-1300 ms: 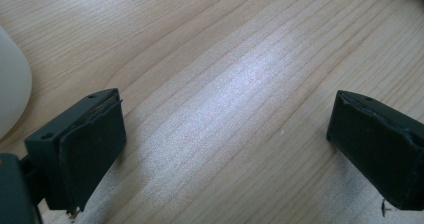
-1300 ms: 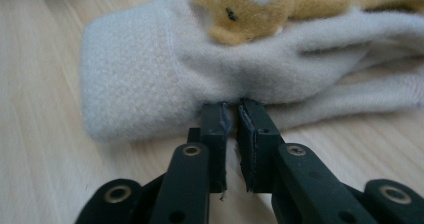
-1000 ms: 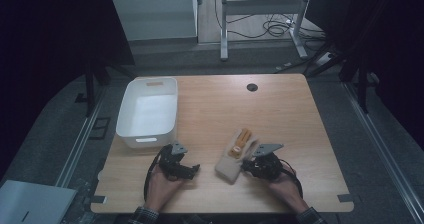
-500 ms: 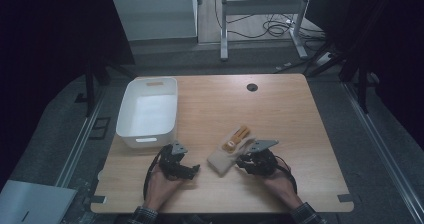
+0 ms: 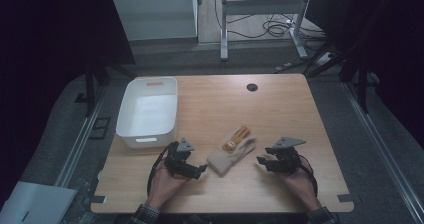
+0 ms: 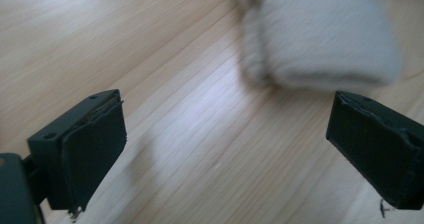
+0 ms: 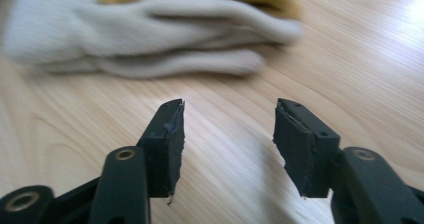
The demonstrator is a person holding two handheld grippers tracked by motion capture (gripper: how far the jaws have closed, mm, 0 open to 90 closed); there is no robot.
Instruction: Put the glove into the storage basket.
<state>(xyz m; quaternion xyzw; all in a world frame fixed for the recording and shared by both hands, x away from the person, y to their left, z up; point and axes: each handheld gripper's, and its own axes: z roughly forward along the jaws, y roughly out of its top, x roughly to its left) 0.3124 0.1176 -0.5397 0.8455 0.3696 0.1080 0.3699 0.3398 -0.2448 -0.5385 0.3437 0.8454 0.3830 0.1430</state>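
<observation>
A white knit glove (image 5: pixel 227 155) with yellow-orange fingers (image 5: pixel 237 136) showing beside it lies flat on the wooden table (image 5: pixel 280 109), between my two grippers. My left gripper (image 5: pixel 199 170) rests just left of the glove's cuff and is open. In the left gripper view the gripper (image 6: pixel 226 104) has its jaws spread wide, and the cuff (image 6: pixel 325 44) is just ahead to the right. My right gripper (image 5: pixel 261 160) sits a little right of the glove's fingers, open and empty. The right gripper view shows the gripper (image 7: pixel 230 109) with the glove (image 7: pixel 150 29) lying ahead.
A white plastic bin (image 5: pixel 147 111) stands at the table's left, behind my left hand. A round black cable port (image 5: pixel 252 87) is set in the far tabletop. Bare wood stretches to the right and far side. Cables lie on the floor beyond.
My right gripper was against the glove and has let go and drawn back to the right. The glove turned and slid slightly left. The left gripper barely moved.
</observation>
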